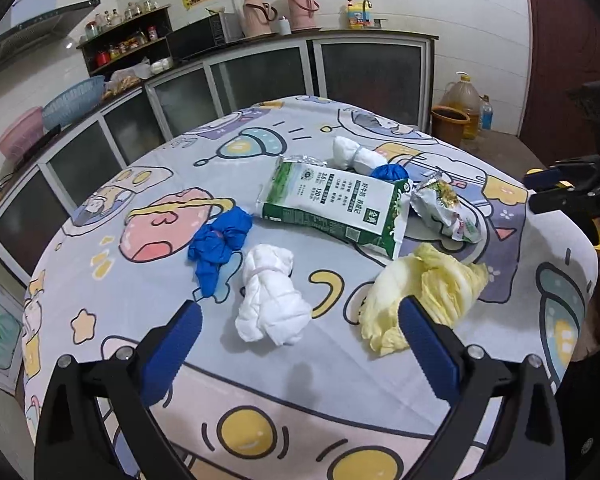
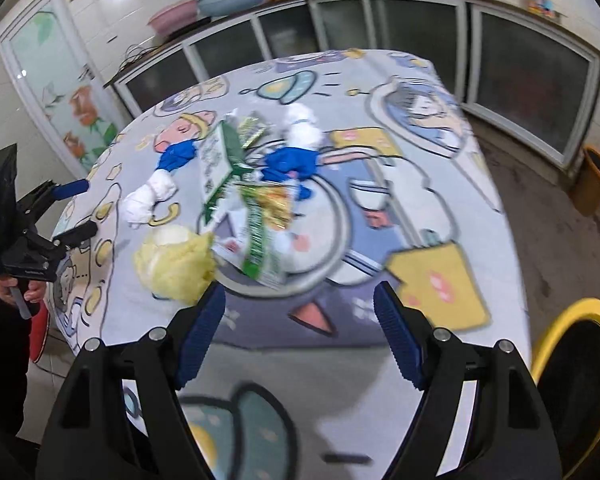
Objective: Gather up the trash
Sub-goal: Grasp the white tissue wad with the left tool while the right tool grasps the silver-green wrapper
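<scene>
Left wrist view: the left gripper (image 1: 300, 344) hangs over the near edge of the counter (image 1: 100, 300) with its jaws wide apart and nothing between them. Just ahead, at lower centre of the frame, lies the white wad (image 1: 270, 296), its long axis running away from the gripper, roughly along the pointing line. The yellow cabbage leaf (image 1: 424, 292) sits at lower right, partly behind the right-hand finger. The blue glove (image 1: 216, 244) lies left of the wad; the milk carton (image 1: 332, 204) and crumpled wrapper (image 1: 444, 208) are further back, mid-frame.

In the right wrist view, the right gripper (image 2: 300, 328) is also open and empty. The leaf is near its left finger, and a yellow-rimmed bin (image 2: 556, 328) shows at lower right.

The left gripper looks better lined up for the wad, probably the next pick.
</scene>
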`<move>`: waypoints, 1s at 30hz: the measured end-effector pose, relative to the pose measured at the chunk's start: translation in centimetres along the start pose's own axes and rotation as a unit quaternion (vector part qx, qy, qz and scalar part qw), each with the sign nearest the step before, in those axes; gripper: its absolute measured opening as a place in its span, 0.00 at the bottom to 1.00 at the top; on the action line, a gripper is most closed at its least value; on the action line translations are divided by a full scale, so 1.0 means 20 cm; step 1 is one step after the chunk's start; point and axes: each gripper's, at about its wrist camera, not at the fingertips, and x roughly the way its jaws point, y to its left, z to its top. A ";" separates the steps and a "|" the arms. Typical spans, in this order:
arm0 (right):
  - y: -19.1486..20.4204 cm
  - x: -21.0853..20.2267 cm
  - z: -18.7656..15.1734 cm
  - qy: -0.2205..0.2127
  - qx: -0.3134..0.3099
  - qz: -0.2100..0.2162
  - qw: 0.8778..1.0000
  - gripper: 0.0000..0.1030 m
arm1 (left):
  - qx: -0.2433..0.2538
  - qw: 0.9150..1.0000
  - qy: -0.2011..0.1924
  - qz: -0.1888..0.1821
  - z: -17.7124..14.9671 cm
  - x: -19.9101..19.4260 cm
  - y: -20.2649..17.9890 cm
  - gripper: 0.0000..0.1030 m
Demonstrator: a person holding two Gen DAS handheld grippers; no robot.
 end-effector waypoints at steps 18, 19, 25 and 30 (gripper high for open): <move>0.14 0.33 0.19 0.055 -0.007 0.004 0.998 0.72 | -0.099 0.992 0.060 -0.050 0.06 0.32 0.18 0.92; 0.14 0.34 0.19 0.058 -0.007 0.003 0.998 0.72 | -0.107 0.991 0.066 -0.052 0.06 0.35 0.19 0.92; 0.12 0.43 0.19 0.074 -0.003 -0.005 0.997 0.72 | -0.129 0.985 0.088 -0.066 0.05 0.46 0.21 0.92; 0.12 0.48 0.22 0.079 -0.002 -0.004 0.997 0.72 | -0.128 0.985 0.088 -0.077 0.07 0.51 0.21 0.92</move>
